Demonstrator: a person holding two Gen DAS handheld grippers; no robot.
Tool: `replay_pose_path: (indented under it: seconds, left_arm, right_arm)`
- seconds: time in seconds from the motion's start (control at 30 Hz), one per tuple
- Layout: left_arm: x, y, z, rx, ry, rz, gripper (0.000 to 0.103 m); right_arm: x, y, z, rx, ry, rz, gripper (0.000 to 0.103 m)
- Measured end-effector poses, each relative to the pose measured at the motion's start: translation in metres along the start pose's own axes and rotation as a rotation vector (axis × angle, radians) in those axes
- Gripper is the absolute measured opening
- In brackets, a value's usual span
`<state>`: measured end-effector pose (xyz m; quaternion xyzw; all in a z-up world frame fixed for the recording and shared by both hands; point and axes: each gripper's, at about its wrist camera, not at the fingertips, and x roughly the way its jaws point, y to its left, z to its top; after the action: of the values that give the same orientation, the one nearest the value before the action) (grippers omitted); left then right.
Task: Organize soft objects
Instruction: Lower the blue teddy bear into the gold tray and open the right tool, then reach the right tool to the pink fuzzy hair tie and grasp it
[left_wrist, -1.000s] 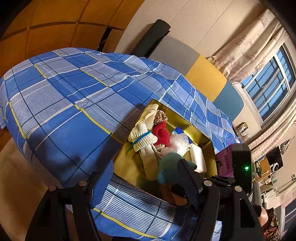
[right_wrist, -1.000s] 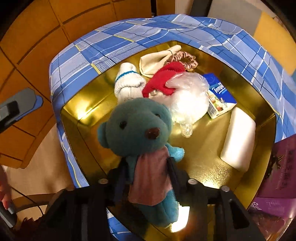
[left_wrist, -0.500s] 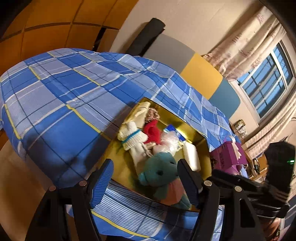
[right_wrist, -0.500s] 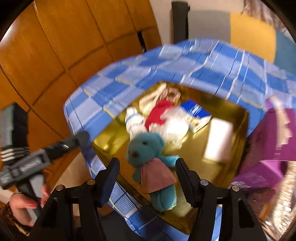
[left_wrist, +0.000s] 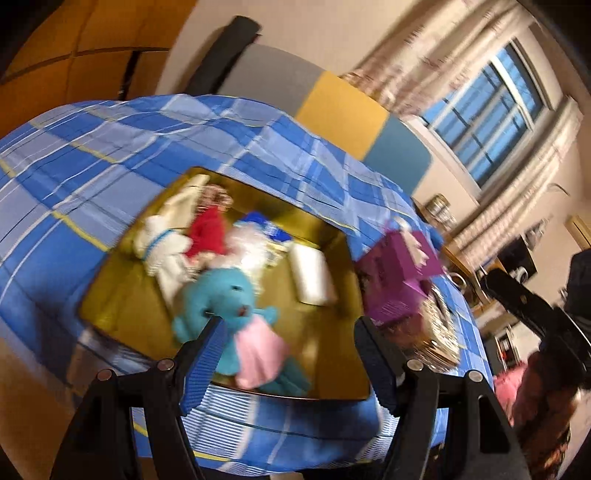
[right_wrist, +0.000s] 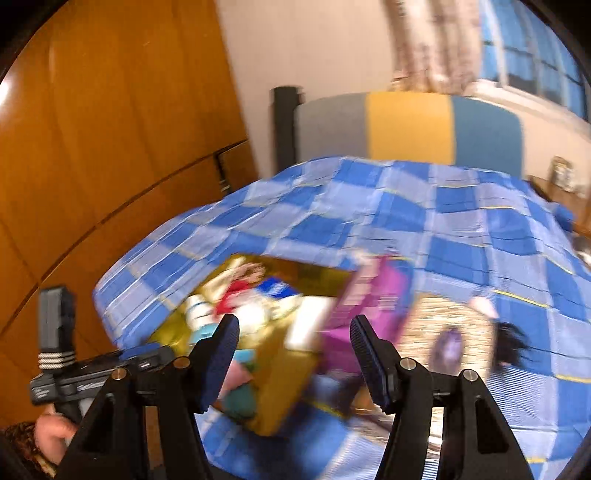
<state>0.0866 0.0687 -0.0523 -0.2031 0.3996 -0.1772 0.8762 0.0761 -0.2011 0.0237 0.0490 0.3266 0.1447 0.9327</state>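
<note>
A teal teddy bear in a pink dress lies in the near part of a gold box on the blue plaid bed. Behind it lie a white sock, a red cloth, a clear plastic bag and a white block. My left gripper is open and empty above the box's near edge. My right gripper is open and empty, pulled back from the box. Both views are blurred.
A purple box stands right of the gold box, next to a woven basket. The plaid bedspread spreads behind. Wooden panels are on the left, a colour-block headboard is behind, and a window is at the right.
My right gripper let go of the teddy bear, which now lies in the gold box, and pulled back and up. My left gripper swung towards the box.
</note>
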Motion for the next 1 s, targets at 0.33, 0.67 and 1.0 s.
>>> replay_pose_path:
  seconds: [0.33, 0.67, 1.0]
  left_arm:
    - [0.01, -0.051, -0.015, 0.102, 0.037, -0.107, 0.072]
    - [0.025, -0.079, -0.023, 0.139, 0.086, -0.105, 0.072]
    - [0.031, -0.088, -0.022, 0.151, 0.109, -0.087, 0.072]
  right_arm:
    - [-0.017, -0.174, -0.014, 0.229, 0.018, -0.344, 0.064]
    - [0.078, -0.27, 0.002, 0.313, 0.235, -0.288, 0.064]
    - [0.177, -0.293, -0.009, 0.394, 0.51, -0.241, 0.064]
